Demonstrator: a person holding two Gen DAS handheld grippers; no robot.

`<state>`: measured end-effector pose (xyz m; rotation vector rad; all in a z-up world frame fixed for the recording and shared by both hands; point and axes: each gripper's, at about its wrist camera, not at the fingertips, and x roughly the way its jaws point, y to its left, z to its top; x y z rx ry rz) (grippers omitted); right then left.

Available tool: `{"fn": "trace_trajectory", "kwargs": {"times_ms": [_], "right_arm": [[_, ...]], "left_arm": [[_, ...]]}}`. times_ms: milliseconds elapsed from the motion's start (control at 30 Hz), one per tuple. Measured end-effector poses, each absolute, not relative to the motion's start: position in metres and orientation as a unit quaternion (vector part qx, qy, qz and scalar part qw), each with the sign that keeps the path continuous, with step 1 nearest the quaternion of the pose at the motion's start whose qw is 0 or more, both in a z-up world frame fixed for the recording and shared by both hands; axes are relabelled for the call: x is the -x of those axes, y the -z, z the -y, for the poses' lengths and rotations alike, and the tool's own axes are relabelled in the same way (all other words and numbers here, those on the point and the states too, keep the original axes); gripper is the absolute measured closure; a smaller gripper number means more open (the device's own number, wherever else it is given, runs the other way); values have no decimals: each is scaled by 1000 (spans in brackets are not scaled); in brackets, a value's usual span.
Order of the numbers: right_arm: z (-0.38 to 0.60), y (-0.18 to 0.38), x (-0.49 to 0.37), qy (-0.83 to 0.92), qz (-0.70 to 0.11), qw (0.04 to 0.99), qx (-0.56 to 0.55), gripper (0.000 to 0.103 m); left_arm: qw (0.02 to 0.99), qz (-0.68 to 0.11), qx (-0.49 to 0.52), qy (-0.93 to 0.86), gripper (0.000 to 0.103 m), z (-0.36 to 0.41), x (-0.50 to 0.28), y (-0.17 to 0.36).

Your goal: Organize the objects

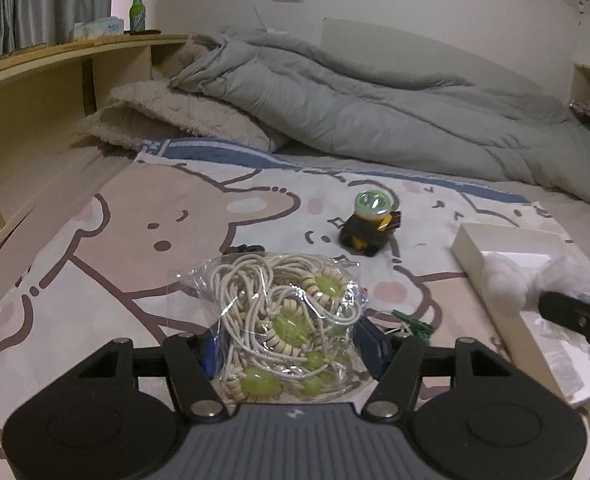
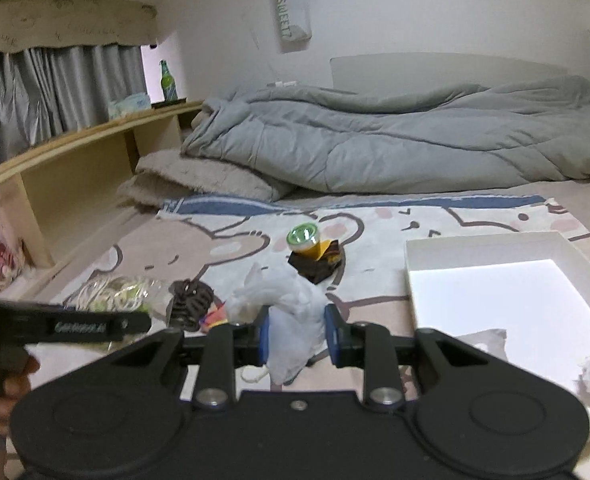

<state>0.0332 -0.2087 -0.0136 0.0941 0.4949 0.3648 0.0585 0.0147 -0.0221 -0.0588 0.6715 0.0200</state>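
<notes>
The left gripper point(image 1: 287, 344) is clamped on a clear bag of cream cords with green beads point(image 1: 283, 320), with a headlamp point(image 1: 369, 220) lying ahead of it on the bear-print sheet point(image 1: 135, 240). The right gripper point(image 2: 297, 338) pinches a white plastic bag point(image 2: 291, 320) between narrow jaws, the white box point(image 2: 511, 300) ahead to its right and a dark hair claw point(image 2: 189, 304) to its left.

You work in dim, cool indoor light with soft, faint shadows. The white box point(image 2: 507, 304) blows out to a glaring patch in your right view, and the headlamp lens point(image 1: 373, 201) glints green. Both fisheye views bend the shelf point(image 1: 55, 60) and wall at the edges, with dark corners. The hand point(image 2: 3, 388) at near left is smeared, and far detail looks soft and grainy.
</notes>
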Motion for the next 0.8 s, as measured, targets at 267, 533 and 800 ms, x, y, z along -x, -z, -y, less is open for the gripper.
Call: {"fn": "trace_trajectory", "kwargs": {"times_ms": [267, 533, 800], "right_arm": [[224, 0, -30, -169, -231, 956, -66, 75], [240, -11, -29, -156, -225, 959, -77, 75], [240, -13, -32, -157, -233, 957, -69, 75]], "left_arm": [[957, -290, 12, 4, 38, -3, -39, 1], [961, -276, -1, 12, 38, 9, -32, -7], [961, -276, -6, 23, 38, 22, -40, -11]]}}
